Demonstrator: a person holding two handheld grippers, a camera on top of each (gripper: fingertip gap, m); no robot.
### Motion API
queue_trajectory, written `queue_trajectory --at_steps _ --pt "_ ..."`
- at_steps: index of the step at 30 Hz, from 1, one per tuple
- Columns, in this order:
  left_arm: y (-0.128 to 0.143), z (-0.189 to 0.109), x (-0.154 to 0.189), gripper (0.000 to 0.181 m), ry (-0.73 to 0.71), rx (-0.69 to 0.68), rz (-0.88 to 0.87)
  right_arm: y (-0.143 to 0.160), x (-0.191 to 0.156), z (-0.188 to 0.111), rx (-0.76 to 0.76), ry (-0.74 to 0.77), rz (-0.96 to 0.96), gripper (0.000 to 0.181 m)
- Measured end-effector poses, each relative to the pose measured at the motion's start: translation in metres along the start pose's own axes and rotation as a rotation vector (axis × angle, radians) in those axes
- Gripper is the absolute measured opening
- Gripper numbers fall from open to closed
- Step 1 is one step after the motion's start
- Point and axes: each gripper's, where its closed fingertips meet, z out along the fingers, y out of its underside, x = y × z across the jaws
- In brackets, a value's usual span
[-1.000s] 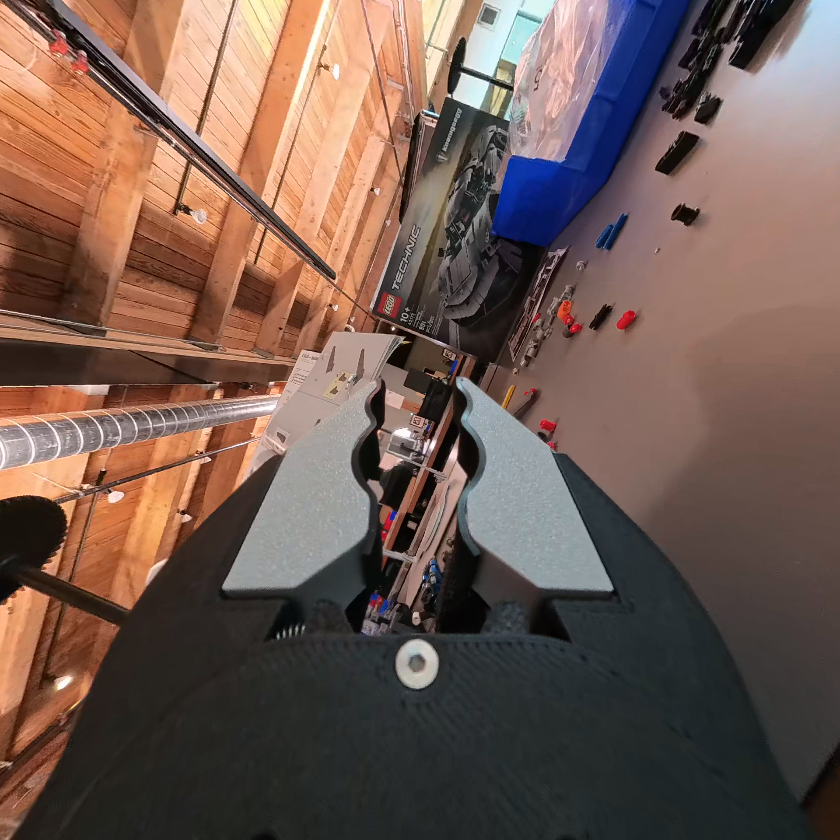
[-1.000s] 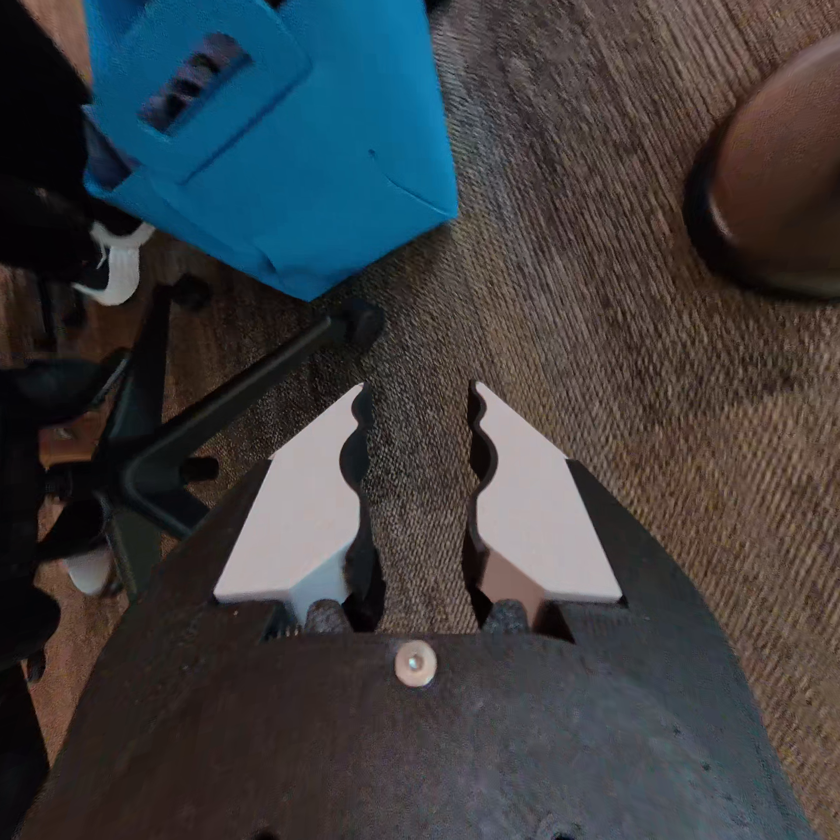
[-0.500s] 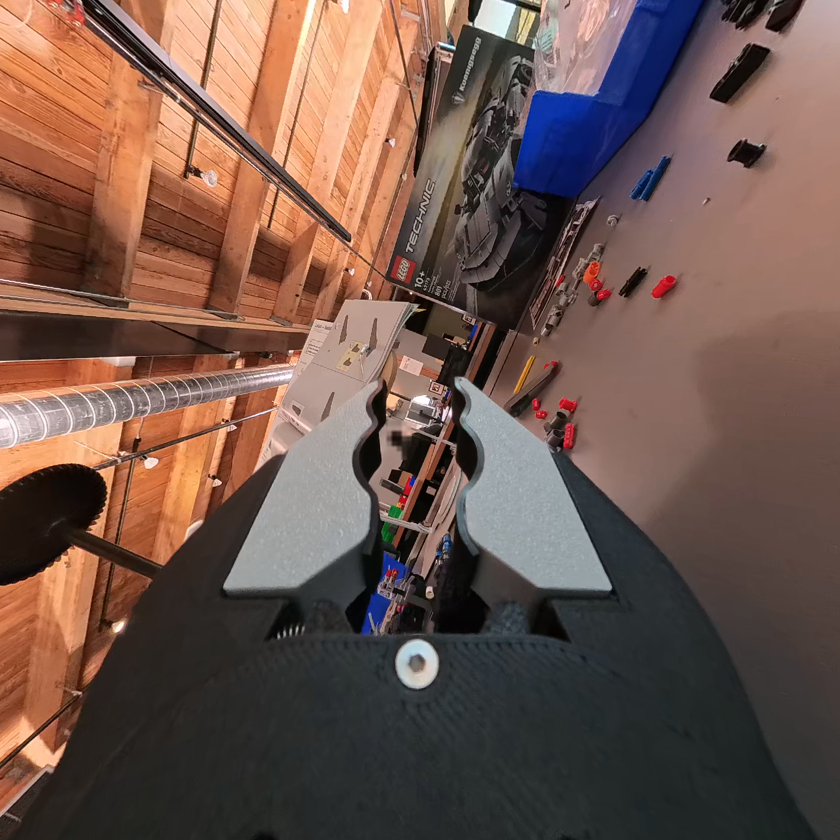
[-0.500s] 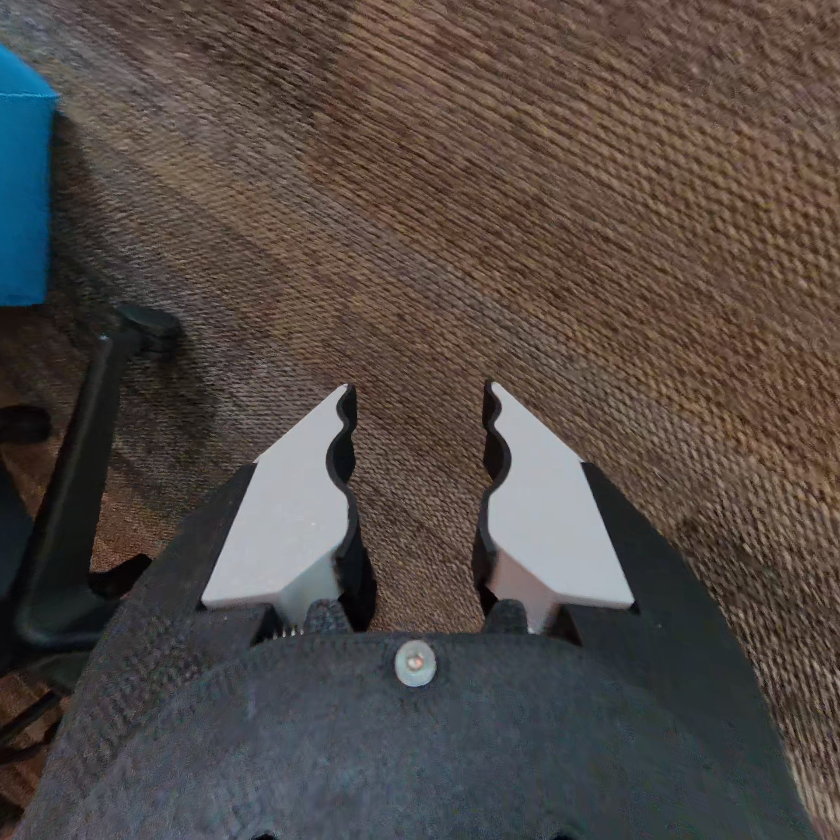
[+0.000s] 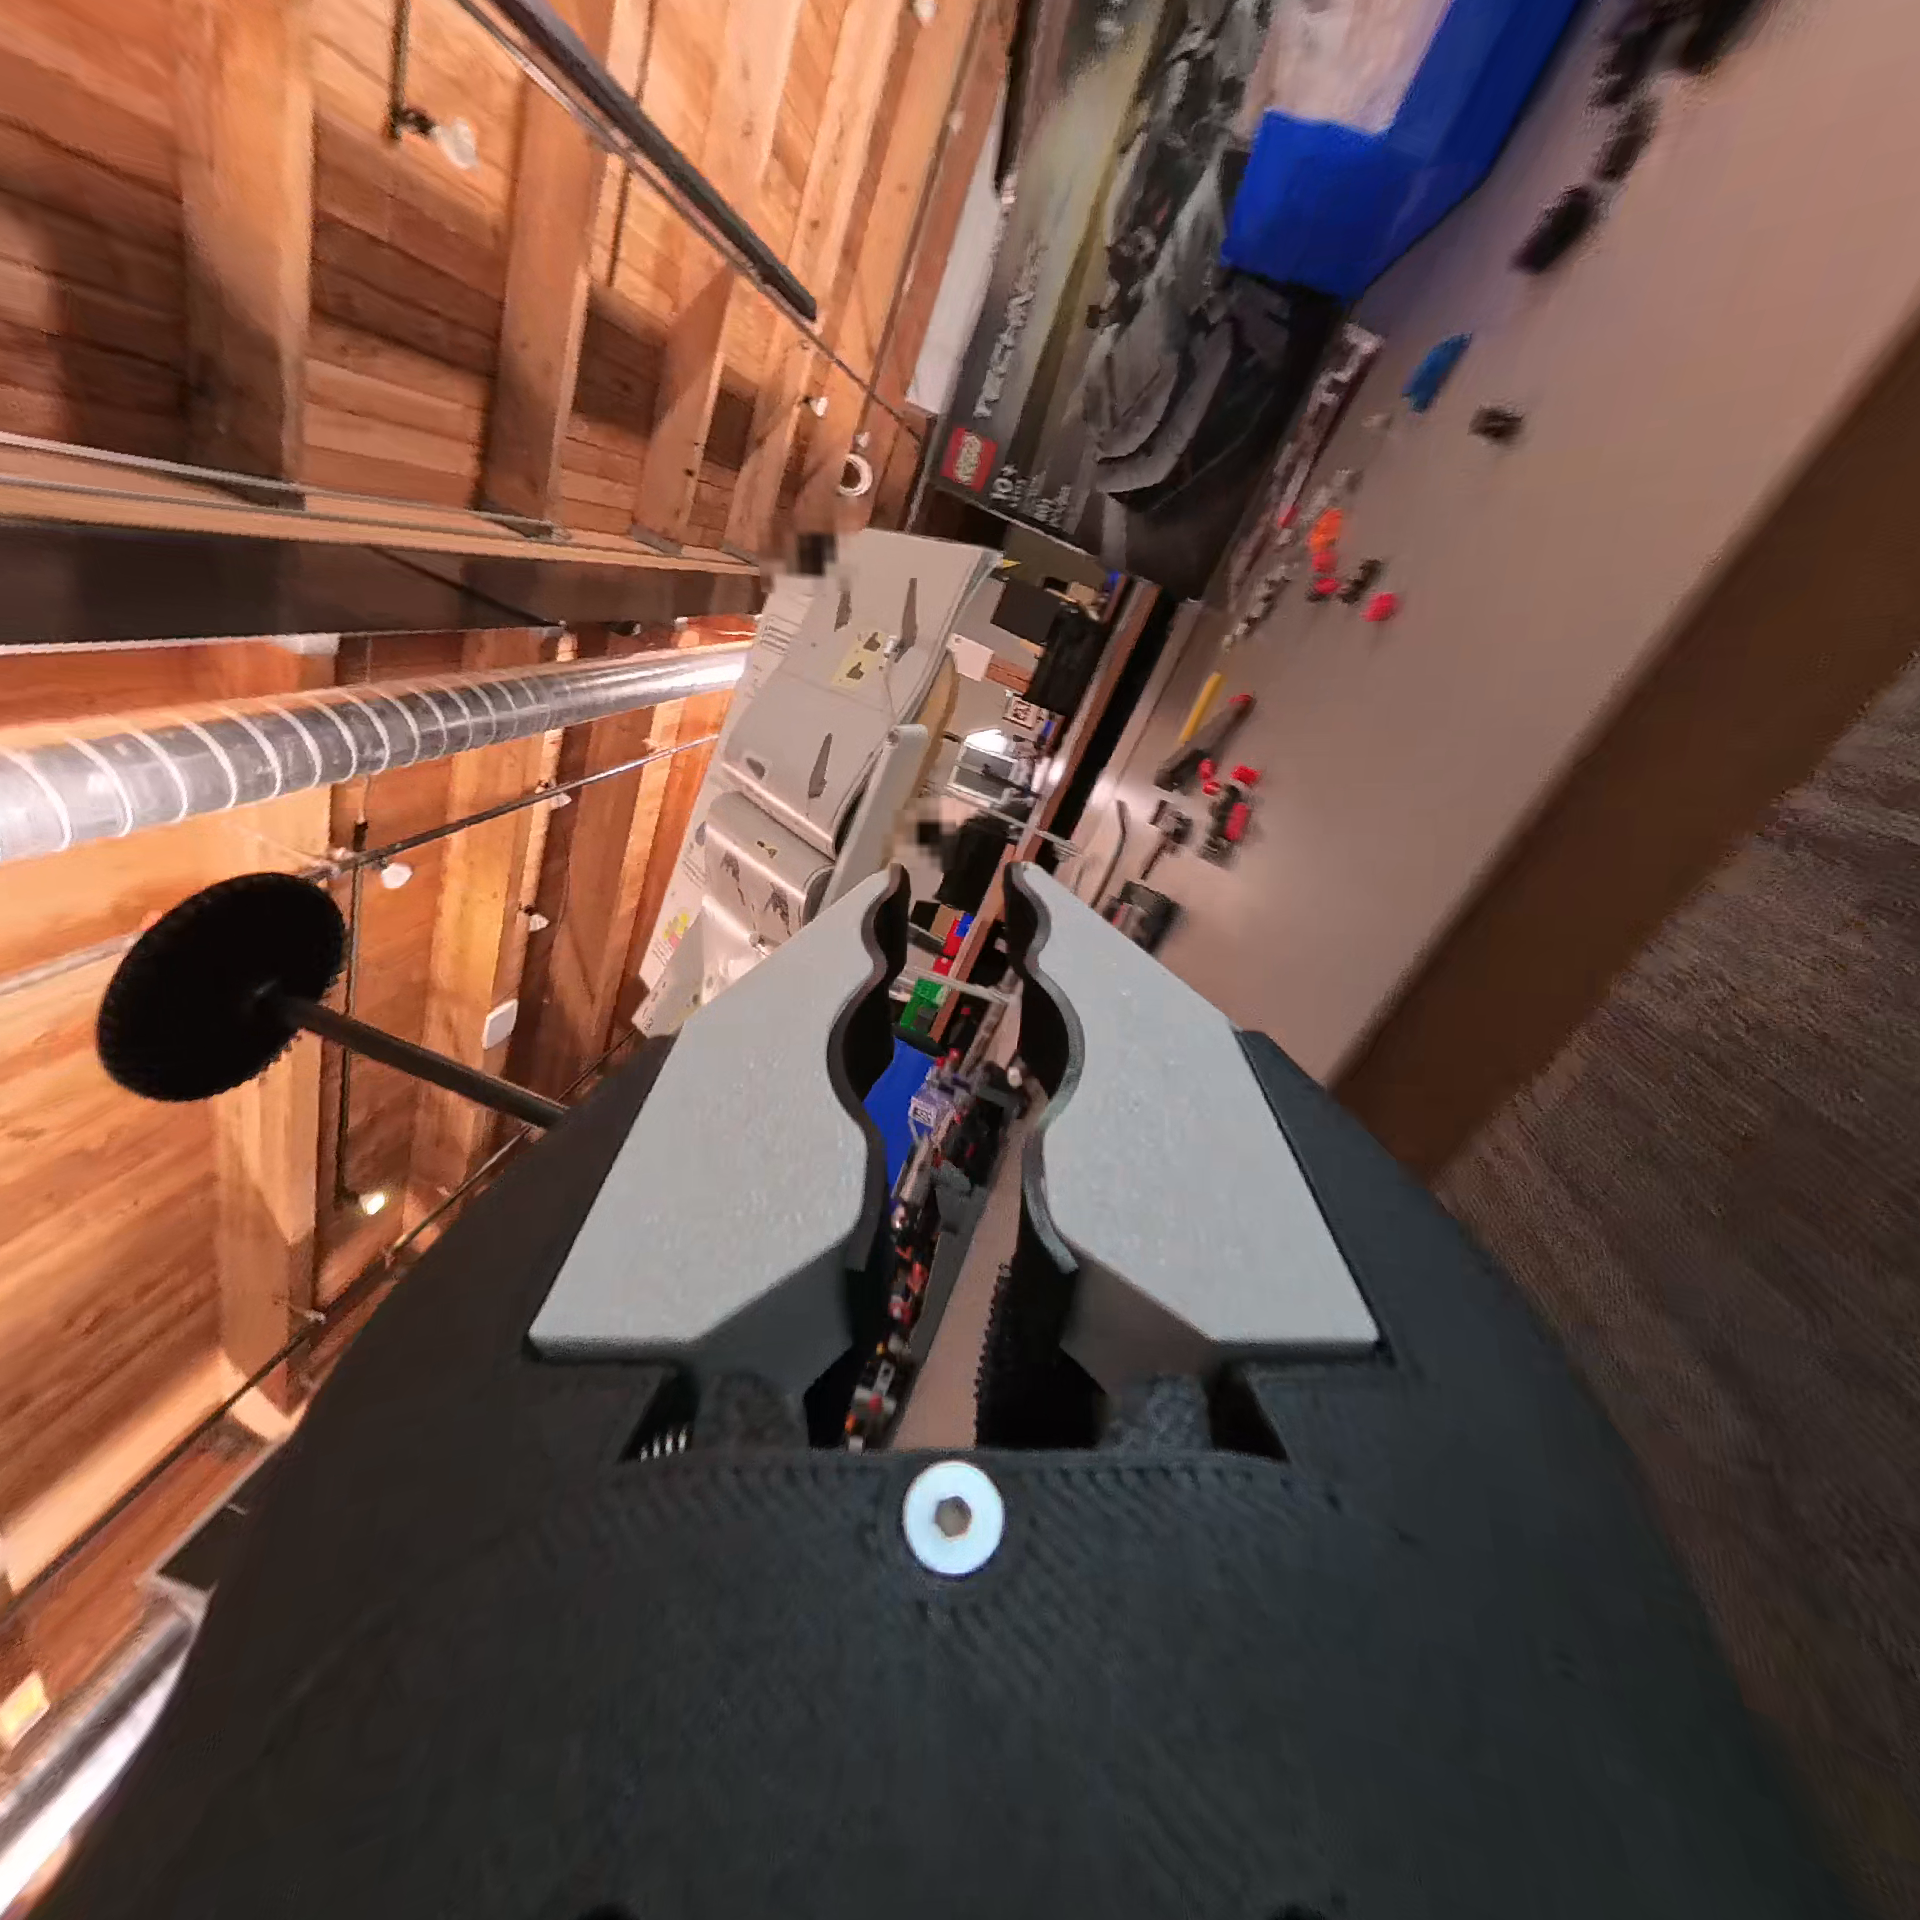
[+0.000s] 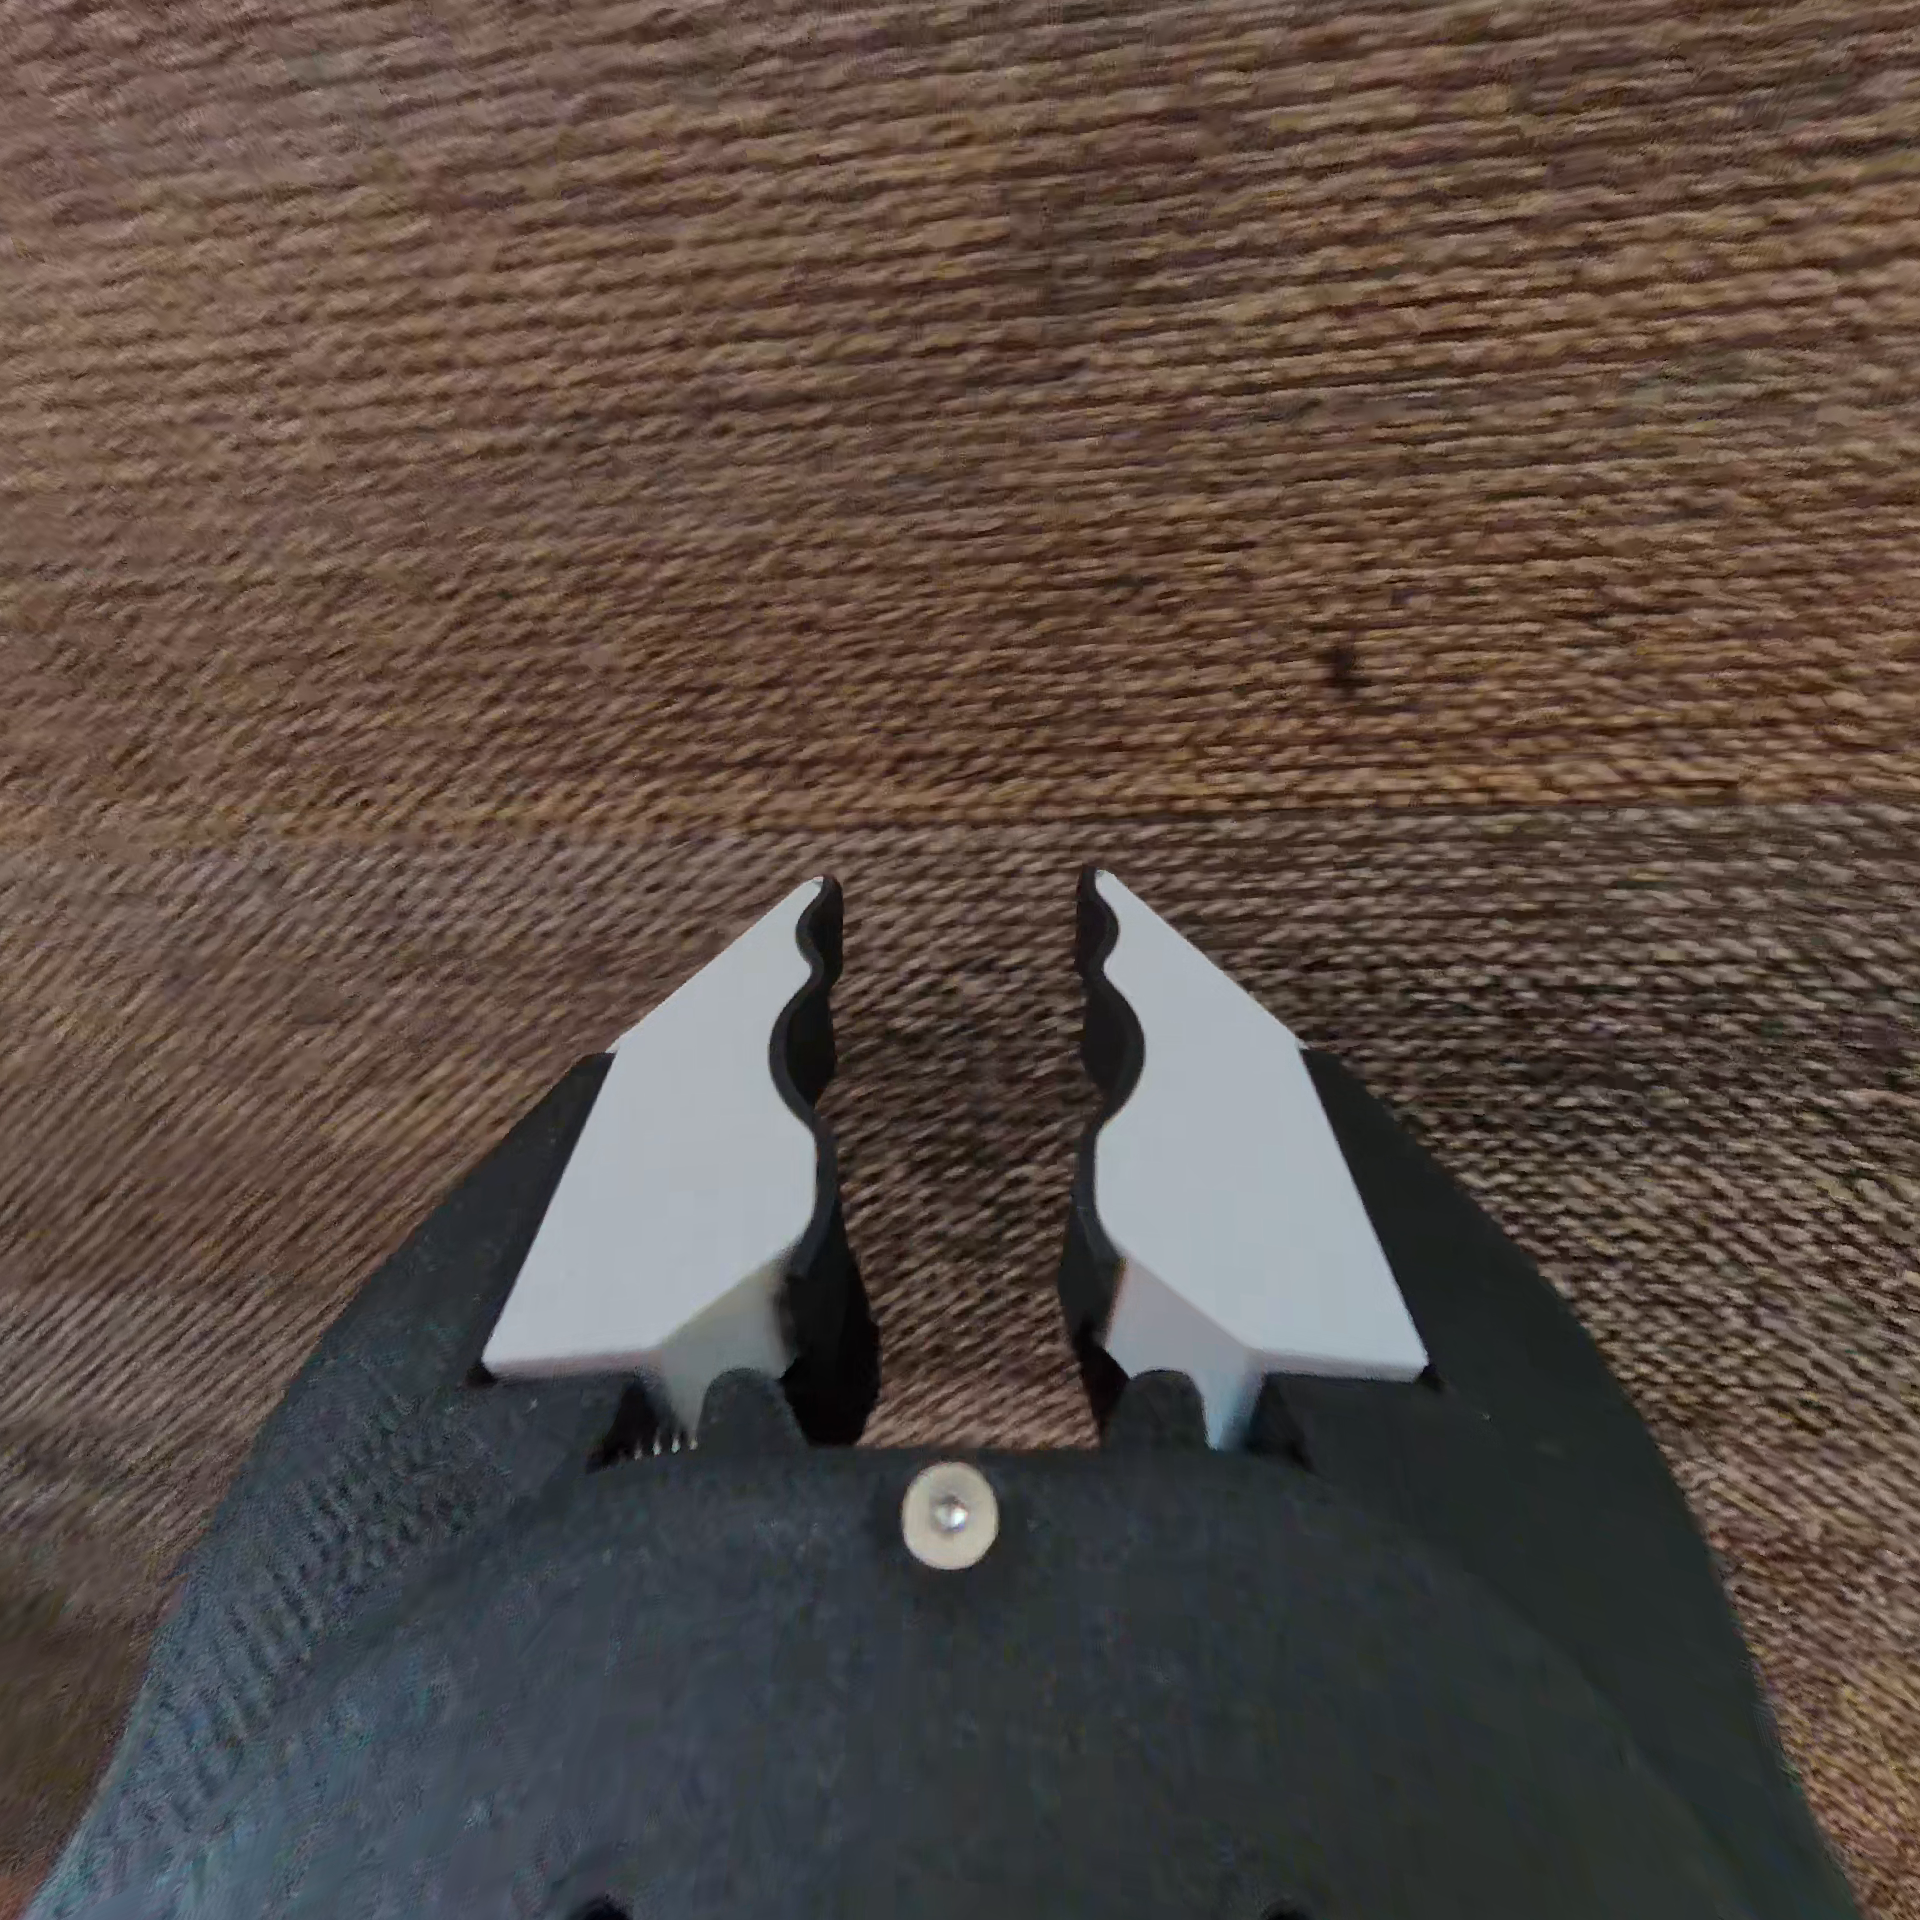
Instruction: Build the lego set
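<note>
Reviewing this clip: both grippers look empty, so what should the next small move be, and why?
Probably swing the right gripper up toward the table. Its jaws stand apart with nothing between them, and it faces only carpet, while the loose lego pieces lie on the table near the left gripper, also open and empty.

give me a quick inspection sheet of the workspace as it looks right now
surface: grey table with a wooden edge, seen sideways and blurred; brown carpet below
job's things: small lego pieces, red, black, blue and one yellow, scattered loose on the table; set box standing at the far end; open instruction booklet
clutter: blue bin holding clear plastic bags
grippers: left gripper open, empty, off the table edge; right gripper open, empty, pointing at the carpet only
cables: nothing seen
surroundings: wooden plank ceiling, silver duct, black disc on a rod
</note>
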Motion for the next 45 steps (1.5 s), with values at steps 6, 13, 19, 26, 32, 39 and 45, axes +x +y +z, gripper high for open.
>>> queue_trajectory --at_steps 6,13,19,26,32,39,45 --pt "0.001 -0.079 0.032 0.019 0.145 -0.006 0.252 -0.002 0.067 0.036 0.024 0.062 0.077 0.036" --pt "-0.003 -0.109 0.007 0.020 0.183 -0.017 0.441 -0.020 0.099 0.073 0.021 0.189 0.034 0.026" --pt "-0.020 -0.106 -0.038 0.019 0.129 -0.024 0.499 -0.012 0.100 0.100 -0.046 0.182 0.007 0.015" --pt "-0.040 -0.099 -0.044 0.020 0.115 0.008 0.525 -0.012 0.097 0.101 -0.088 0.143 -0.029 0.003" --pt "-0.033 -0.111 -0.014 0.019 0.170 0.052 0.480 -0.046 0.016 0.063 0.070 -0.143 0.064 0.003" --pt "0.010 -0.123 0.013 0.020 0.229 0.042 0.278 -0.091 -0.234 -0.094 0.269 -0.610 -0.262 0.003" --pt "0.038 -0.156 0.018 0.025 0.319 0.094 -0.023 -0.091 -0.496 -0.304 0.409 -1.053 -0.674 0.003"
